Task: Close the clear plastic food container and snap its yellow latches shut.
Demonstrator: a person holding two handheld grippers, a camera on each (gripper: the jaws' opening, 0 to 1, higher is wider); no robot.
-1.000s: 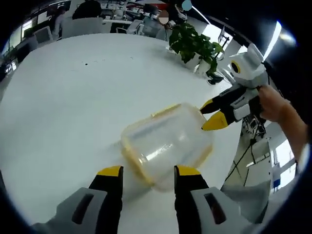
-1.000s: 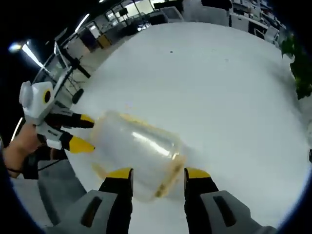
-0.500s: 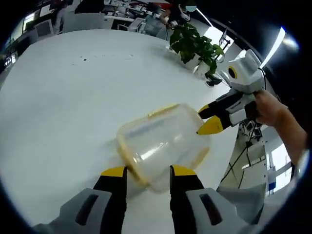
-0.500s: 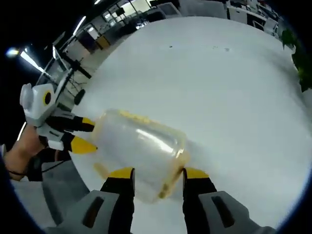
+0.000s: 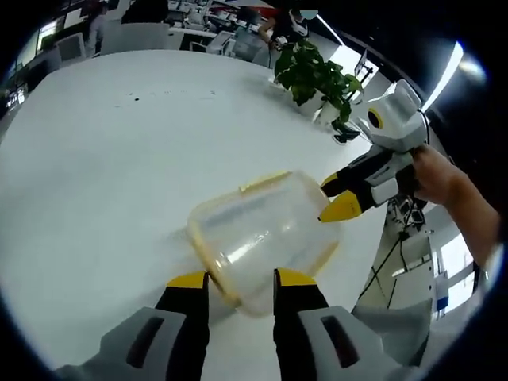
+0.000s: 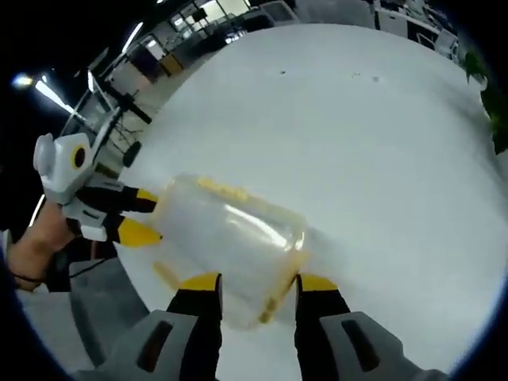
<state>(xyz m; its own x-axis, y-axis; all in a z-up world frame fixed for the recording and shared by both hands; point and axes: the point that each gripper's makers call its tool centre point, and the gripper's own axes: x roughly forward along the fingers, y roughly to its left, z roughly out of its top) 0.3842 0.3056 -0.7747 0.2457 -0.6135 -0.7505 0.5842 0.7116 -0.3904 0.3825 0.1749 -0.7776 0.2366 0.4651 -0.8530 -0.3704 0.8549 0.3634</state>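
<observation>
The clear container (image 5: 266,238) lies on the white table (image 5: 103,159). The left gripper (image 5: 238,279) and right gripper (image 6: 258,282), part open, bracket opposite ends, apparently steadying it for latching.

The food container (image 5: 266,238) is clear, with a pale yellow rim and yellow latches (image 5: 266,180). The counter (image 5: 119,159) is plain white. Each claw, left (image 5: 238,279) and right (image 6: 258,282), has yellow tips on black fingers and grey bodies. At 1 o'clock in the left gripper view, the plant (image 5: 317,71) is green.
</observation>
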